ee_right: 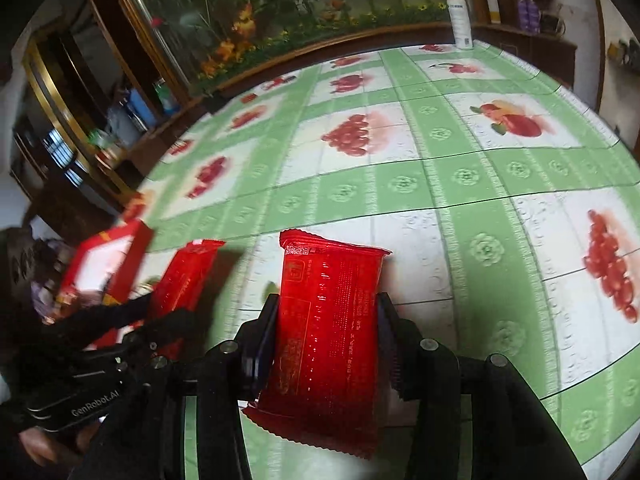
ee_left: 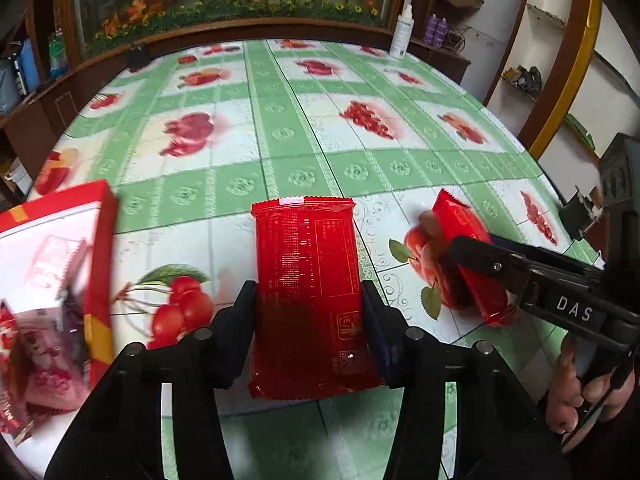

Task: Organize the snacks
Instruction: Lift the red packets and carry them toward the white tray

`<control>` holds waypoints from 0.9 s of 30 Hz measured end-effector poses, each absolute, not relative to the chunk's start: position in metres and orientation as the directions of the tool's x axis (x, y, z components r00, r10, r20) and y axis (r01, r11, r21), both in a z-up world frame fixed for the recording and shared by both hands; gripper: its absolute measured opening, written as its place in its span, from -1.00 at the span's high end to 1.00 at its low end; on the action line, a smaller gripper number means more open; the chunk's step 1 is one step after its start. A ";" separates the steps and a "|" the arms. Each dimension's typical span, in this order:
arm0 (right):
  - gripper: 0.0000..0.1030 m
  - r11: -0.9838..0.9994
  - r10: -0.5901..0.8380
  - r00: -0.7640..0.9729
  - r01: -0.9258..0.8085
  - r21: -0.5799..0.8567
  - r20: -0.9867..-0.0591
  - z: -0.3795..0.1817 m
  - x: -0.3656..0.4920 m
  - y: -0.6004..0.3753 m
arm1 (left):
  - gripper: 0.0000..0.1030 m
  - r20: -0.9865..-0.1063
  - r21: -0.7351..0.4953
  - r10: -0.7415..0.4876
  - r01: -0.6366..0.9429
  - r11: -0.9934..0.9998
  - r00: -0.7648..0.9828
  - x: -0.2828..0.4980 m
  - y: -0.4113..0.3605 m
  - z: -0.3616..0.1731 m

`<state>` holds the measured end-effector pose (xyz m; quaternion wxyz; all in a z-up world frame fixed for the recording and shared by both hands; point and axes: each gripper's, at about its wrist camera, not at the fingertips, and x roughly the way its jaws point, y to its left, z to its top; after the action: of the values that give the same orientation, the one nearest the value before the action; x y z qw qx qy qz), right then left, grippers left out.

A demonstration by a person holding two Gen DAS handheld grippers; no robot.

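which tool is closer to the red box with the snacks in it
Left. The left tool, clamped on a red packet, sits just beside the red box; the right tool, clamped on another red packet, is farther off.

Left hand-held gripper (ee_left: 310,304) and right hand-held gripper (ee_right: 326,324), both angled downward, jaws clamped.

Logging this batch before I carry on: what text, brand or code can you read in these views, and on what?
"DAS": white letters on the right gripper body.
"GenRobot.AI": on the left gripper body.
Both red snack packets: fine print and QR codes, too small to read.
White spray bottle: label blurred.
Red box: contents' print blurred.
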<state>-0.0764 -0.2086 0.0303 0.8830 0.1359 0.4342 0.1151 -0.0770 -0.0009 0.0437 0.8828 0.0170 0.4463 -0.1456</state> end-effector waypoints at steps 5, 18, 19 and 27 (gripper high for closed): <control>0.08 0.896 0.413 0.600 -0.133 0.424 -0.685 0.039 -0.083 -0.201 | 0.06 -0.746 -0.065 -0.219 0.258 0.964 0.629 -0.092 0.012 0.065; 0.09 0.863 0.495 0.606 -0.259 0.435 -0.622 0.064 -0.098 -0.150 | 0.06 -0.633 0.023 -0.089 0.134 0.991 0.769 -0.115 0.064 0.099; 0.09 0.862 0.498 0.606 -0.264 0.433 -0.621 0.065 -0.099 -0.147 | 0.06 -0.628 0.028 -0.075 0.119 0.992 0.775 -0.116 0.069 0.100; 0.09 0.852 0.521 0.590 -0.319 0.415 -0.616 0.074 -0.105 -0.113 | 0.06 -0.606 0.017 -0.029 0.049 0.999 0.795 -0.122 0.102 0.103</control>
<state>-0.1046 -0.1134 0.0737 0.8820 0.1313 0.3846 0.2383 -0.1224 0.1022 0.1031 0.9471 0.0158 0.3198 -0.0204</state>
